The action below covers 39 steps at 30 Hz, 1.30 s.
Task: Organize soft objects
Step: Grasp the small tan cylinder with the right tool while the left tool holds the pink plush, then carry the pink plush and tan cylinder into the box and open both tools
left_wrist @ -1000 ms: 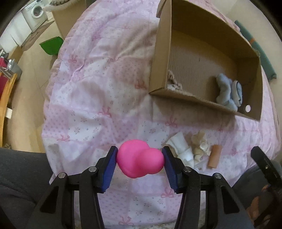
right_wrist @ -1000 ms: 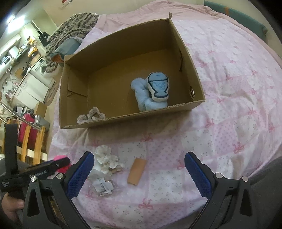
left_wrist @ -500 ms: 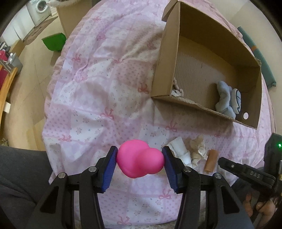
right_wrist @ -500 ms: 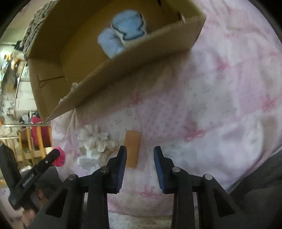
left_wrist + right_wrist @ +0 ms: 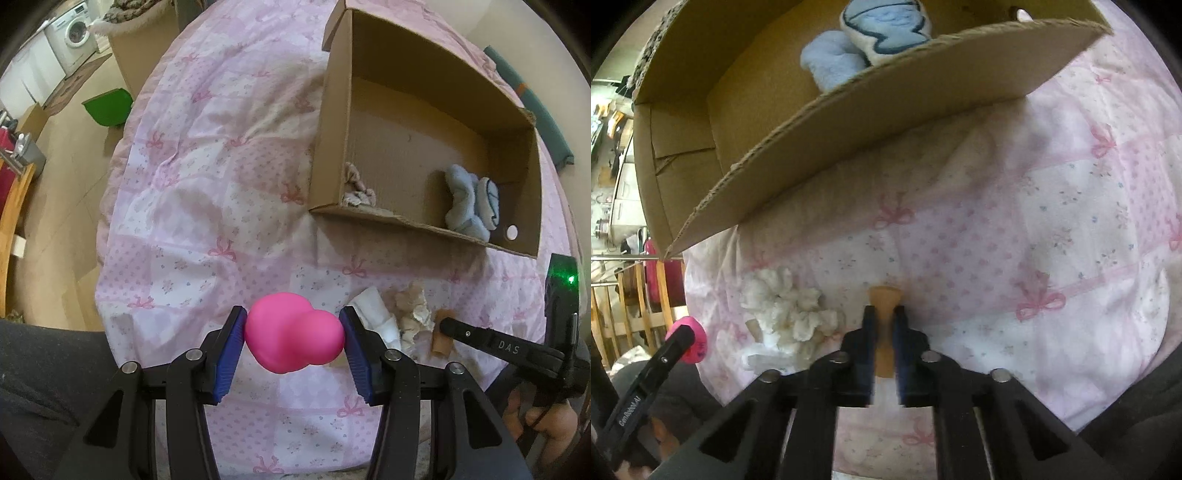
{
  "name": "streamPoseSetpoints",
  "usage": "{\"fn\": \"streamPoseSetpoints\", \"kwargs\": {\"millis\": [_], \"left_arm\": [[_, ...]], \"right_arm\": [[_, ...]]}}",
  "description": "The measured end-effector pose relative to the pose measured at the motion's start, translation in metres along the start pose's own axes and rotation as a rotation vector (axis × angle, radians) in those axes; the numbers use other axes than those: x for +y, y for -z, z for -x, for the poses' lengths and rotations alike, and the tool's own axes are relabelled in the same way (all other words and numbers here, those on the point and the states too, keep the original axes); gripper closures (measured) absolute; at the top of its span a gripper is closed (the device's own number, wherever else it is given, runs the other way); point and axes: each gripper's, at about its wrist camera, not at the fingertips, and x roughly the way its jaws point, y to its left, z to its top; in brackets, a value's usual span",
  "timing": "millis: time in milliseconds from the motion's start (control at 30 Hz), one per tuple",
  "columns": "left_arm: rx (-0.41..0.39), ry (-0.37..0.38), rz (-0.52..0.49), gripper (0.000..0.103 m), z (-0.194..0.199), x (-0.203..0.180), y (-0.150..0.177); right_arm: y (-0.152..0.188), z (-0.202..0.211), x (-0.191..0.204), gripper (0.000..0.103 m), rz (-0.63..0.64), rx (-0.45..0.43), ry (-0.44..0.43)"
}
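Note:
My left gripper [image 5: 293,341] is shut on a pink squishy toy [image 5: 291,338] and holds it above the pink quilt. My right gripper [image 5: 885,314] is shut on a tan sponge piece [image 5: 884,295] that lies on the quilt; it also shows in the left wrist view [image 5: 441,338]. A white fluffy scrunchie [image 5: 786,306] lies just left of the sponge, over a white packet [image 5: 376,317]. The open cardboard box [image 5: 332,155] holds a blue plush toy [image 5: 471,205] and a beige scrunchie [image 5: 356,186].
The pink quilt [image 5: 207,184] covers the bed, with its edge at the left. On the floor beyond are a green bin [image 5: 109,107], a washing machine [image 5: 74,37] and a wooden chair [image 5: 11,206]. A teal cushion [image 5: 532,110] lies behind the box.
My right gripper has come down toward the quilt and closed from wide open onto the tan sponge piece. My left gripper has kept its hold on the pink toy, shifting slightly.

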Motion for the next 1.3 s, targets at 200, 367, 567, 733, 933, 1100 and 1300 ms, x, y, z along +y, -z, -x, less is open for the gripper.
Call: {"fn": "streamPoseSetpoints", "kwargs": {"millis": [200, 367, 567, 733, 933, 1100, 1300], "left_arm": [[-0.037, -0.008, 0.020, 0.055, 0.006, 0.002, -0.004], [-0.085, 0.000, 0.068, 0.055, 0.017, 0.008, -0.007], [-0.077, -0.028, 0.098, 0.055, 0.013, 0.013, -0.009], [-0.104, -0.029, 0.057, 0.055, 0.018, 0.003, -0.012], [-0.249, -0.046, -0.069, 0.055, 0.048, -0.027, -0.031], [-0.331, -0.040, -0.115, 0.055, 0.063, -0.041, -0.058], [-0.320, 0.001, -0.147, 0.055, 0.050, -0.056, -0.085]], "right_arm": [[0.006, 0.034, 0.001, 0.097, 0.045, -0.062, -0.073], [0.009, 0.075, 0.008, 0.097, 0.090, -0.137, -0.132], [0.008, 0.111, 0.012, 0.097, 0.195, -0.289, -0.158], [-0.002, 0.125, 0.009, 0.097, 0.205, -0.391, -0.209], [-0.012, 0.140, 0.023, 0.097, 0.263, -0.450, -0.185], [-0.027, 0.150, 0.034, 0.097, 0.304, -0.489, -0.181], [-0.054, 0.143, 0.034, 0.097, 0.306, -0.486, -0.162]]}}
